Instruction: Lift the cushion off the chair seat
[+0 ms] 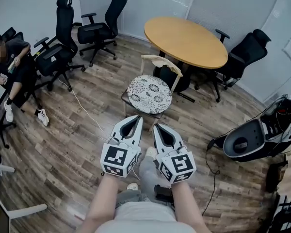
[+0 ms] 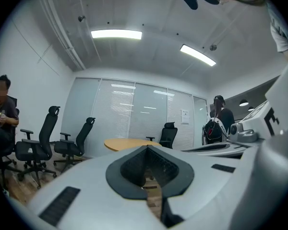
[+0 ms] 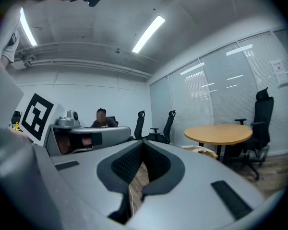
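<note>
Evidently lining up for the lift, the left tongs (image 1: 137,119) and right tongs (image 1: 156,127) hover side by side, each pressed together on nothing, just short of the near edge of the cushion (image 1: 149,94) lying on the chair (image 1: 161,62) seat.

The white plastic left gripper (image 1: 137,118) and the matching right gripper (image 1: 156,126) are held side by side, close together, pointing away from the person and roughly level. Both pairs of fingers are closed with nothing between them. A black-and-white marker cube (image 1: 119,160) caps each near end, where the bare left forearm (image 1: 104,198) and right forearm (image 1: 186,205) meet them.
</note>
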Action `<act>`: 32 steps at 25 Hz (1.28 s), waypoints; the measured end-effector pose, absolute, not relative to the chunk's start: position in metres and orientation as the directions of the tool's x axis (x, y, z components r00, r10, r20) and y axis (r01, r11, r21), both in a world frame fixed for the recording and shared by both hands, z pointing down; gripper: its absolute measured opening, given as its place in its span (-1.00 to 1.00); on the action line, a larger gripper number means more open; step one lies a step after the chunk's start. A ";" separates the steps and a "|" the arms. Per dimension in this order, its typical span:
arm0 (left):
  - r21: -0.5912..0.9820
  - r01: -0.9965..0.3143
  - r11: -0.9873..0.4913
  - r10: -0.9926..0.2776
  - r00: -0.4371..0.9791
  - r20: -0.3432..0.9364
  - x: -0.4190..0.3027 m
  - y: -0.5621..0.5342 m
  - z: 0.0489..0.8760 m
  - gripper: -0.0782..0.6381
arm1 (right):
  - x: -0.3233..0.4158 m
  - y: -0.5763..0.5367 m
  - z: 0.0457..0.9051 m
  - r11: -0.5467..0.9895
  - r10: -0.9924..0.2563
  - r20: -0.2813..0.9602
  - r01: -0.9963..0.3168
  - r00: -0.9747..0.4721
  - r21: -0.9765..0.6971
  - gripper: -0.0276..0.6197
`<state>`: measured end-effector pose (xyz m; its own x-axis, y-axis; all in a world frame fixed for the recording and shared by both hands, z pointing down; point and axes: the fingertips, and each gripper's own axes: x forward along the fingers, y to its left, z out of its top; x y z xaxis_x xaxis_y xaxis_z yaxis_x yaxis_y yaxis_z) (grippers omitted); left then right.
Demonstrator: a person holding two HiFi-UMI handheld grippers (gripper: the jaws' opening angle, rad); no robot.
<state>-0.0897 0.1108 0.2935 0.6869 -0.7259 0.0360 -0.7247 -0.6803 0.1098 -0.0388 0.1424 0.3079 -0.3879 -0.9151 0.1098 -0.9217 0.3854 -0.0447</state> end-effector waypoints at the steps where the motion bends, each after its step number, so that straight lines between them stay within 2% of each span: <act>1: 0.109 -0.725 -0.680 -0.726 0.687 0.038 -0.088 0.104 0.294 -0.77 | -0.038 0.136 0.309 0.386 -0.915 0.110 -0.921 -0.389 -0.047 -0.84; 18: 0.115 -0.743 -0.659 -0.734 0.669 0.118 -0.023 -0.059 0.321 -0.77 | 0.033 -0.031 0.327 0.406 -0.901 0.133 -0.910 -0.414 -0.082 -0.84; 32: 0.118 -0.752 -0.649 -0.728 0.659 0.189 0.048 -0.178 0.349 -0.77 | 0.107 -0.144 0.360 0.436 -0.866 0.221 -0.894 -0.448 -0.102 -0.84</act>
